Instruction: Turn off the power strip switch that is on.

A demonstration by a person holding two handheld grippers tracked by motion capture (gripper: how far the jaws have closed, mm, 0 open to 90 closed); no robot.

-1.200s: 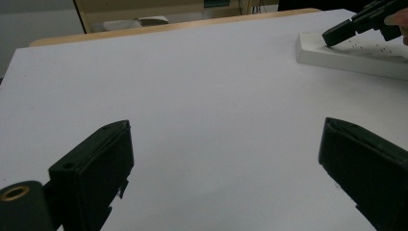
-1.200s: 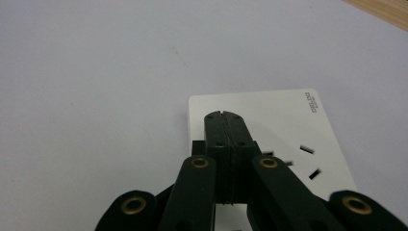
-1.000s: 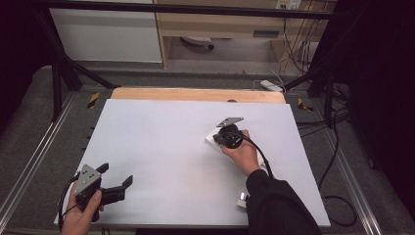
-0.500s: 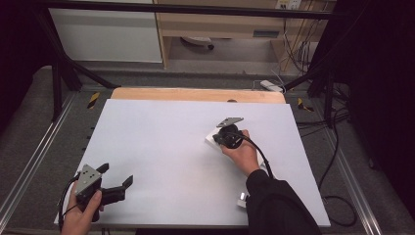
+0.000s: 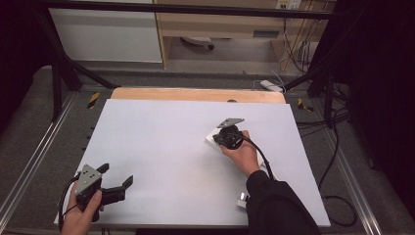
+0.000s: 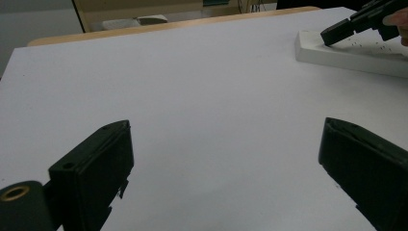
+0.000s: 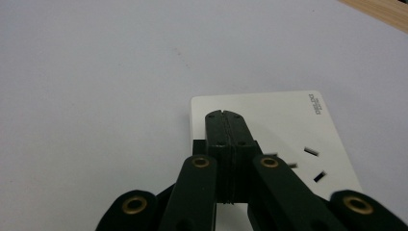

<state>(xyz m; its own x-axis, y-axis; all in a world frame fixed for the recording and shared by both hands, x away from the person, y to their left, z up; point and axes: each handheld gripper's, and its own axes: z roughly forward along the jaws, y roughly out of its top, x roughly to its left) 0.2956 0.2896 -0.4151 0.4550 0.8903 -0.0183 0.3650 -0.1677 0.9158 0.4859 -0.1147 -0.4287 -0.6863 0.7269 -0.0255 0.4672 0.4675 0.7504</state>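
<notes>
Right hand-held gripper [image 5: 226, 138] is resting over the near-left end of a white power strip [image 7: 269, 125], its jaws pressed flat together with nothing between them. In the right gripper view the joined tips are sitting on or just above the strip's top face, beside a set of socket slots [image 7: 310, 163]; whether they are actually touching the plastic cannot be told. Clenched like that, the jaws are acting as one blunt finger, which suits pressing down on the strip or nudging it more than picking it up; that is a judgement from the pose. The strip is lying flat on the counter [image 5: 161, 147], right of the middle, running toward the person's right forearm [image 5: 274, 205], which is covering most of it in the high view. A small white piece [image 5: 242, 198] is showing by the sleeve near the counter's front edge; it may be the strip's far end or a plug, too little of it is visible to say.

Left hand-held gripper [image 5: 110, 186] is being held at the front left corner of the counter, well apart from the strip, with its jaws spread wide and grasping nothing. In the left gripper view it is pointing across the bare white surface toward the strip [image 6: 346, 50] and the other gripper [image 6: 358, 21], seemingly waiting and ready to come in and steady or take hold once needed.
</notes>
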